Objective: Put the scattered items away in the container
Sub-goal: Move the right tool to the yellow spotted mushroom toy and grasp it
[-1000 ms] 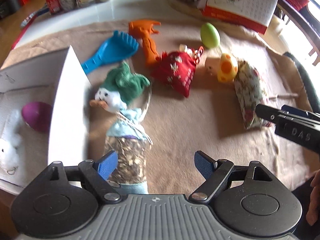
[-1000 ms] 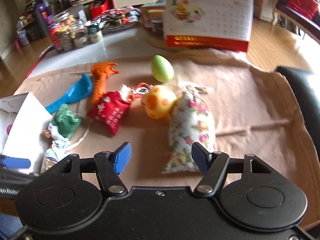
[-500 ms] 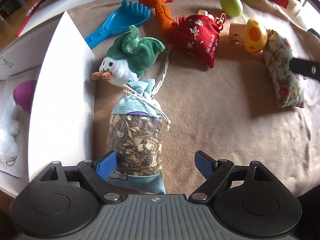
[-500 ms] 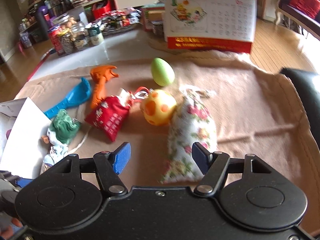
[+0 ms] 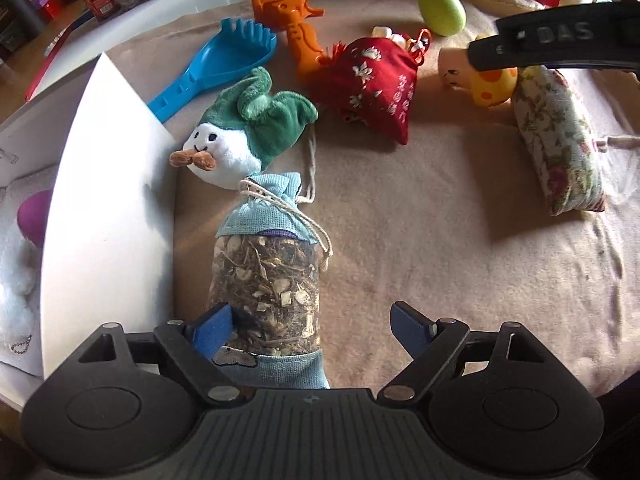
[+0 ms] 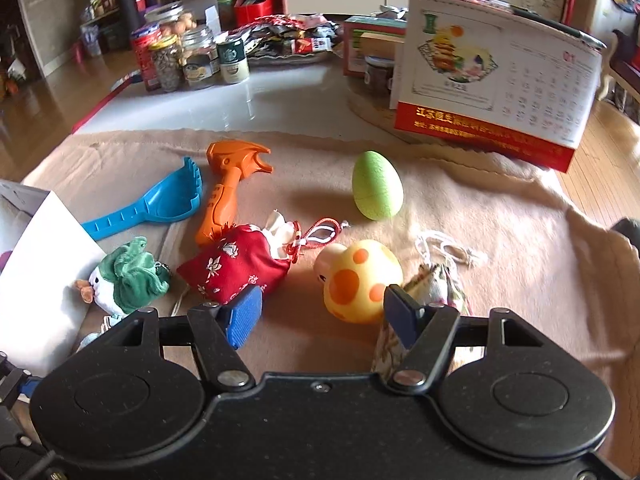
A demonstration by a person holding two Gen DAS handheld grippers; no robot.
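My left gripper (image 5: 312,326) is open, low over a clear herb sachet (image 5: 266,280) with a blue cloth top; the sachet's lower part lies between its fingers, against the left one. A white box (image 5: 104,208) stands to its left with a purple egg (image 5: 32,216) inside. My right gripper (image 6: 324,314) is open, with a yellow mushroom toy (image 6: 356,280) lying between its fingertips. A floral pouch (image 6: 436,292) lies just past the right finger. A red pouch (image 6: 236,264), green plush (image 6: 128,276), green egg (image 6: 376,186), orange hammer (image 6: 228,188) and blue rake (image 6: 156,204) lie scattered on the beige cloth.
A desk calendar (image 6: 496,92) stands at the back right. Jars and cans (image 6: 188,60) stand on the white tabletop at the back left. White fluff (image 5: 12,292) lies in the box. The cloth's edge drops off at the right (image 6: 592,232).
My left gripper has moved down and forward until the herb sachet sits between its fingers. My right gripper has moved forward from the floral pouch to the mushroom toy.
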